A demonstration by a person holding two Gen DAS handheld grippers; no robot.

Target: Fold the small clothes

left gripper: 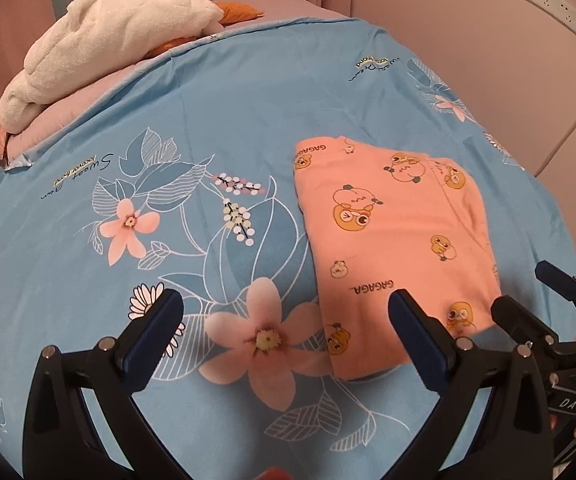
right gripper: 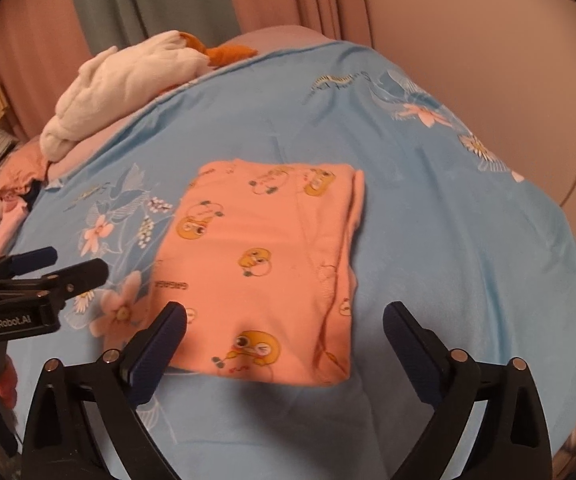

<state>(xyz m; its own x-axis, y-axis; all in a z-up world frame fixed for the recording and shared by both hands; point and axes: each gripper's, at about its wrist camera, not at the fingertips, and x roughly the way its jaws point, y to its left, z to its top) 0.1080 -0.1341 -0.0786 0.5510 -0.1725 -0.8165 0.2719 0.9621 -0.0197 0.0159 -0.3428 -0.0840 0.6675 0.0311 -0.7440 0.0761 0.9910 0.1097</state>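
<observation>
Just beyond the right hand-held gripper [right gripper: 284, 320], whose jaws stand spread wide and grasp nothing, the folded pink garment [right gripper: 264, 264] lies flat on the blue floral bedsheet [right gripper: 447, 240]. Its long axis runs away from that gripper. The left hand-held gripper [left gripper: 286, 312], likewise released and empty, hovers beside the garment's left edge. Yellow cartoon ducks dot the pink cloth.

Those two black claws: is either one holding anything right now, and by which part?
Nothing. The left gripper and right gripper both stand open, above the folded pink garment.
</observation>
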